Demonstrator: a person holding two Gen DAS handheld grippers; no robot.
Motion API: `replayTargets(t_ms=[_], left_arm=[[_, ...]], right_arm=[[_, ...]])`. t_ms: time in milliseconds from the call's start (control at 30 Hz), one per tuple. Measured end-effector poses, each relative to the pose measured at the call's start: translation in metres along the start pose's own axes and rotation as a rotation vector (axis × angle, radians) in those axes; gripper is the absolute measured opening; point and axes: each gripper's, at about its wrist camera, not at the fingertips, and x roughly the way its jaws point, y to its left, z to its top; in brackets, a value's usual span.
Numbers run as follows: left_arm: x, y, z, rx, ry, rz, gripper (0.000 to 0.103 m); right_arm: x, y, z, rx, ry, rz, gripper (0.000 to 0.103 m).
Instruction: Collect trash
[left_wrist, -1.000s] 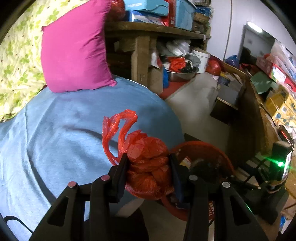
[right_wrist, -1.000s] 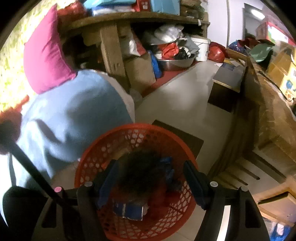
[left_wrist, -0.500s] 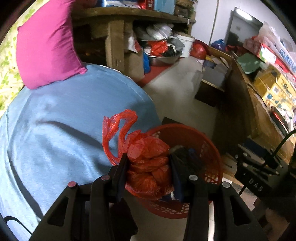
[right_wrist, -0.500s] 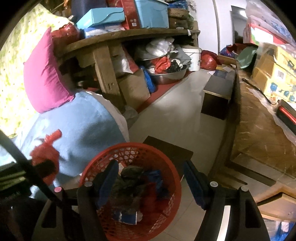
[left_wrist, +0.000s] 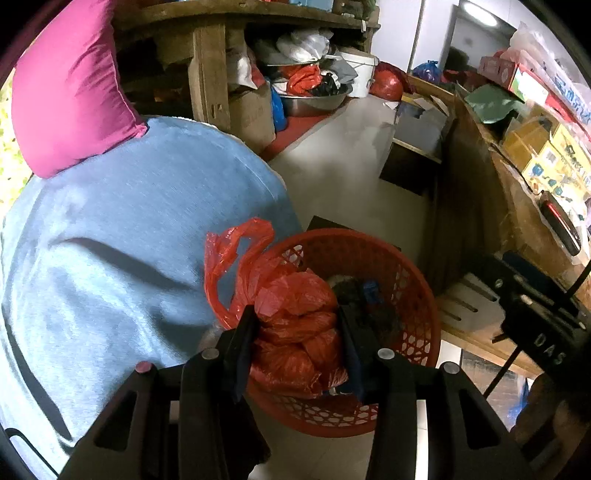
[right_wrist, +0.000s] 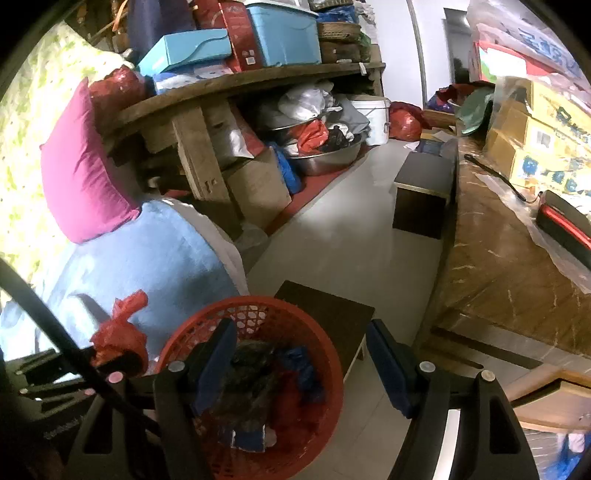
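Note:
My left gripper (left_wrist: 297, 339) is shut on a knotted red plastic bag (left_wrist: 291, 317) and holds it over the near-left rim of a red mesh basket (left_wrist: 413, 295) that stands on the floor. Dark and blue trash lies inside the basket. In the right wrist view my right gripper (right_wrist: 299, 354) hangs open above the same red basket (right_wrist: 325, 398), with nothing between its fingers. At the lower left of that view the red bag (right_wrist: 118, 336) shows in the left gripper (right_wrist: 110, 360), beside the basket's left rim.
A bed with a blue cover (left_wrist: 110, 251) and a magenta pillow (left_wrist: 70, 92) lies left of the basket. A wooden table (right_wrist: 509, 258) runs along the right. A cluttered wooden shelf (right_wrist: 240, 85) and a dark low stool (right_wrist: 325, 314) stand behind. Pale floor (right_wrist: 351, 236) lies between.
The left gripper has carried the red bag rightward from over the bed to over the basket's rim. The right gripper has risen and tilted up, so the basket sits lower in its view.

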Motion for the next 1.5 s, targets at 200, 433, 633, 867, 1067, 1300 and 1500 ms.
replayTargets(t_ms=[200, 433, 633, 867, 1067, 1300, 1500], left_arm=[[0.013, -0.001, -0.001, -0.003, 0.027, -0.001, 0.045], [0.028, -0.006, -0.004, 0.007, 0.065, -0.020, 0.051], [0.029, -0.005, -0.004, -0.001, 0.068, -0.013, 0.067], [-0.007, 0.004, -0.002, -0.024, -0.039, -0.042, 0.067], [-0.063, 0.015, -0.009, -0.036, -0.179, -0.005, 0.068], [-0.102, 0.038, -0.041, -0.115, -0.235, 0.023, 0.078], [-0.125, 0.054, -0.066, -0.155, -0.273, 0.054, 0.079]], right_arm=[[0.001, -0.004, 0.000, 0.005, 0.003, -0.003, 0.076], [0.000, -0.010, -0.001, 0.015, 0.003, -0.010, 0.076], [-0.002, -0.008, -0.001, 0.011, -0.003, -0.010, 0.076], [-0.013, 0.003, -0.001, -0.011, -0.024, 0.005, 0.076], [-0.033, 0.024, -0.009, -0.064, -0.032, 0.026, 0.078], [-0.064, 0.062, -0.037, -0.159, -0.018, 0.041, 0.081], [-0.086, 0.088, -0.060, -0.212, -0.013, 0.050, 0.082]])
